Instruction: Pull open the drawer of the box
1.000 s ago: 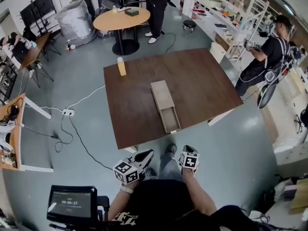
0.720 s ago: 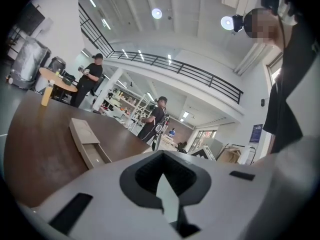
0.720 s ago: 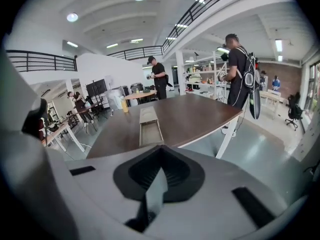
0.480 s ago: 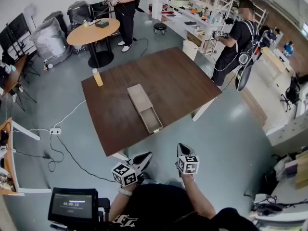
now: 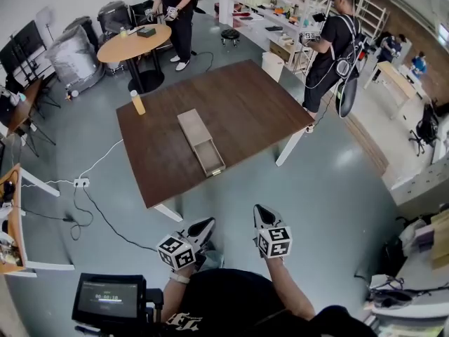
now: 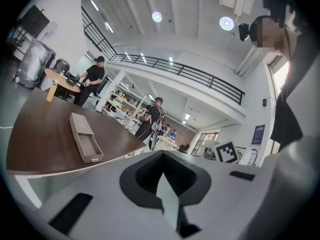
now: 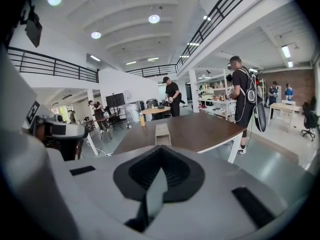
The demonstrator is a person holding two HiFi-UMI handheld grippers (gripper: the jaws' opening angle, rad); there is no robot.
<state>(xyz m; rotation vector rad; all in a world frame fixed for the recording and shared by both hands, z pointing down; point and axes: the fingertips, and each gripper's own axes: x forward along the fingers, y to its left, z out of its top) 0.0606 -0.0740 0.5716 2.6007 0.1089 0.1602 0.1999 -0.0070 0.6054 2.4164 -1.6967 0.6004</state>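
Box on table, drawer out

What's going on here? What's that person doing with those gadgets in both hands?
A person holds a two-jaw gripper in each hand: the left gripper and the right gripper, both shut and empty. The person is standing a little way off from the brown table, touching nothing on it. On the table lies a long box whose drawer is already pulled open toward the person. A yellow bottle stands near the table's far left corner.
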